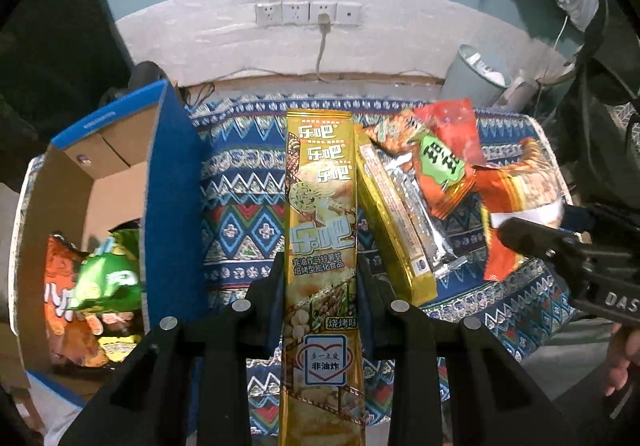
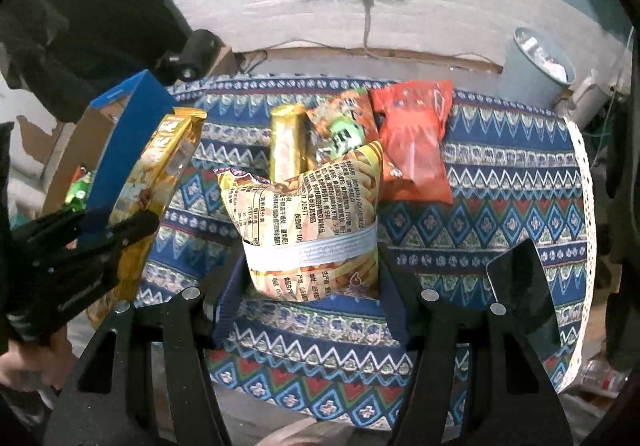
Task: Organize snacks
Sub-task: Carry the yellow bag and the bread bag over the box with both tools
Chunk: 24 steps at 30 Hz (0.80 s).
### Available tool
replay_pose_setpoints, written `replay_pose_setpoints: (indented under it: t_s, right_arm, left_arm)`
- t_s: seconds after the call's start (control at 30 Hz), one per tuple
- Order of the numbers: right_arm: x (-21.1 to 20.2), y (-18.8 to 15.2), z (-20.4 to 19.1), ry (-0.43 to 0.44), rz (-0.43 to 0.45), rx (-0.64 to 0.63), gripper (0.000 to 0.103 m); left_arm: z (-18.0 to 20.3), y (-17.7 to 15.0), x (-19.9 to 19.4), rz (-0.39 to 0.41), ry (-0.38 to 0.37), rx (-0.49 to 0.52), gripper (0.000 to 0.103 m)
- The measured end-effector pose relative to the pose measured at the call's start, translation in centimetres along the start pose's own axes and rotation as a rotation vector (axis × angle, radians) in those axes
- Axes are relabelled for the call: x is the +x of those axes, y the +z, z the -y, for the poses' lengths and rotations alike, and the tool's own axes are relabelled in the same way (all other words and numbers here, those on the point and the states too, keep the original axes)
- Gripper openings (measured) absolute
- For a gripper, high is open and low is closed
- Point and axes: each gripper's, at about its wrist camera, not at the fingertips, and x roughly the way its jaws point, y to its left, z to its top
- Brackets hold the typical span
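A long gold chip pack stands upright between the fingers of my left gripper, which is shut on it above the patterned tablecloth. In the right wrist view the same pack hangs in the left gripper, next to the blue cardboard box. My right gripper is shut on a puffy yellow fries bag, lifted off the cloth. On the table behind lie a second gold pack, an orange-green bag and a red bag.
The open box at the left holds an orange bag and a green bag. A grey bin stands beyond the table's far right corner. Wall sockets with a cable are behind. A dark flat slab is at the right.
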Motion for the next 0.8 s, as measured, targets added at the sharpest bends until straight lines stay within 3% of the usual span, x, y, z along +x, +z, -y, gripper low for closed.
replay_pose_setpoints:
  t_s: [0.47,0.8]
  right_arm:
    - [-1.7,3.1,-5.8,0.055,0.067,-0.067,0.061]
    - [-1.6,4.9,-11.2,0.101,0.081,-0.135,0.061]
  left_arm:
    - [-4.0,0.6,-6.5,0.104,0.001,-0.041,0.031]
    - [-9.1,0.9,-9.6,0.148,-0.027,-0.130,0.031]
